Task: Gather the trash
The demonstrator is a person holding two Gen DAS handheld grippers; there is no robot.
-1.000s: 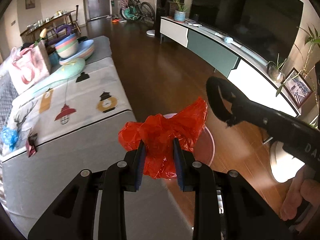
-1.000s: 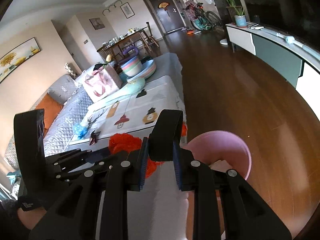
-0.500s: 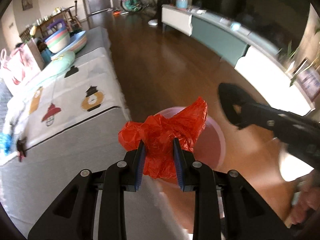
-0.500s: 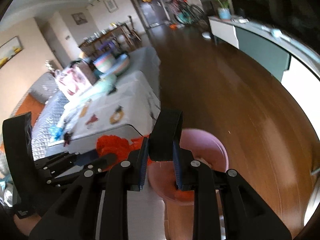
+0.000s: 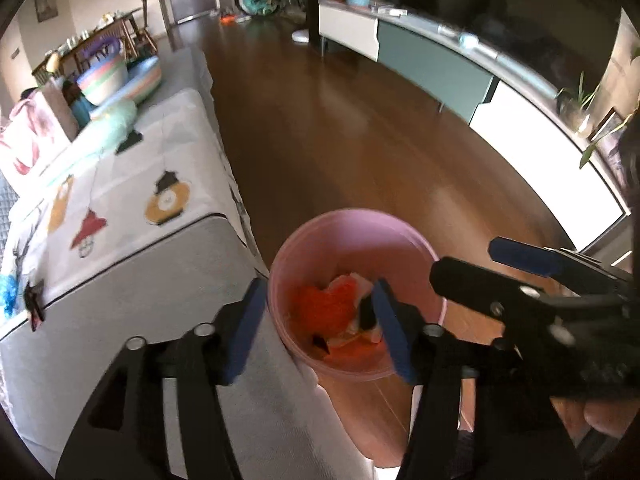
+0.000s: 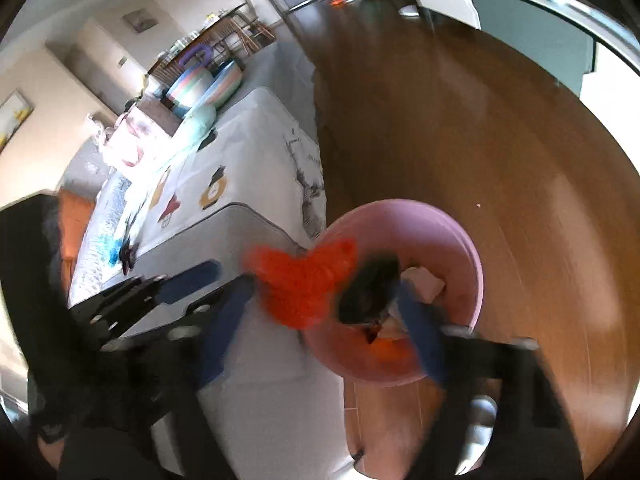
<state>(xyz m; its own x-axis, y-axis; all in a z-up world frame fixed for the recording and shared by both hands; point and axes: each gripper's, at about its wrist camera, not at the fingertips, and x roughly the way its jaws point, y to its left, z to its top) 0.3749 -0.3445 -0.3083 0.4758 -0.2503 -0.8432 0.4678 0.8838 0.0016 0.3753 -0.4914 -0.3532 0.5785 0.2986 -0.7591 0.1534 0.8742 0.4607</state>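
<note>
Left gripper (image 5: 316, 320): jaws just opened, apart, nothing between the pads, above the bin.
Pink bin (image 5: 400, 236): on the wooden floor (image 5: 340, 140), just beside the table corner.
Red bag (image 5: 328, 304): crumpled inside the bin, among paper scraps.
Right gripper (image 5: 464, 260): at 3 o'clock, jaws apart, empty.
Table (image 5: 140, 280): at 9 o'clock, lantern-print cloth.
</note>
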